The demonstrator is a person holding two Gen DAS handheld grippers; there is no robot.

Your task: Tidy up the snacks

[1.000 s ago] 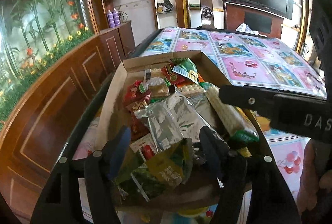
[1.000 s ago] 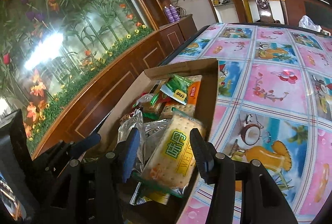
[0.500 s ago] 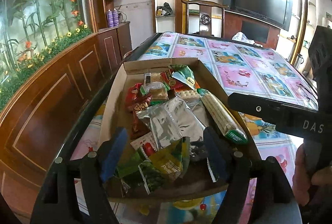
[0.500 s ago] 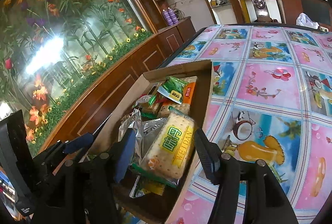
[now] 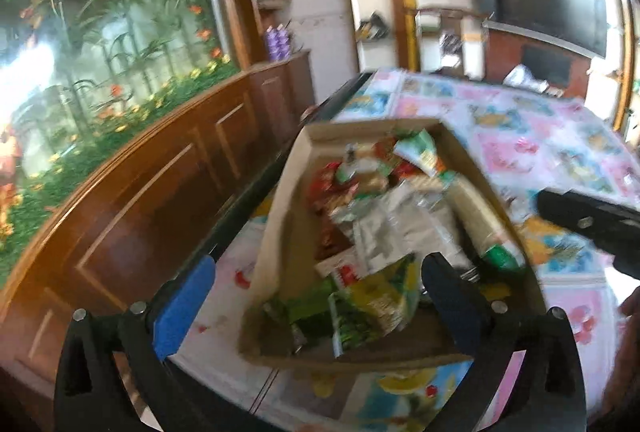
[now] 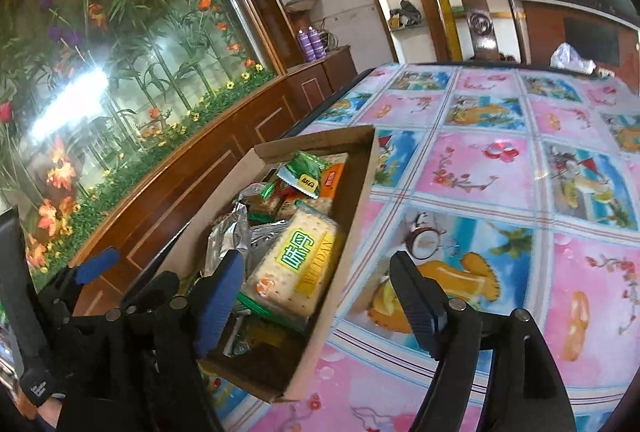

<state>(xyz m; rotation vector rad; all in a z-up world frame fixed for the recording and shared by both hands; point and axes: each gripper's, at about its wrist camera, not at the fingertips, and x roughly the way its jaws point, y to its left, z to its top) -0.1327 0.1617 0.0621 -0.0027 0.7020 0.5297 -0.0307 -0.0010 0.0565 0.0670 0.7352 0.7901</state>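
A shallow cardboard box [image 5: 280, 216] [image 6: 352, 200] full of snack packets sits at the table's left edge. A cracker pack [image 6: 298, 264] with a green and yellow label lies on top at the box's right side; it also shows in the left wrist view [image 5: 476, 228]. A yellow-green bag [image 5: 380, 296] and silver foil bags [image 5: 392, 232] lie near the front. My left gripper [image 5: 316, 296] is open wide above the box's near end, holding nothing. My right gripper [image 6: 320, 296] is open wide over the cracker pack and the box's right wall, holding nothing.
The table wears a pink and blue picture cloth [image 6: 500, 168]. A wooden cabinet [image 5: 140, 200] with a flower mural runs along the left. A chair [image 6: 480, 16] and a TV unit [image 5: 548, 16] stand beyond the far end. The right gripper's body [image 5: 592, 224] shows at right.
Both grippers have opened wider and drawn back a little from the box. The left wrist view has swung left and is blurred. The cracker pack stays in the box.
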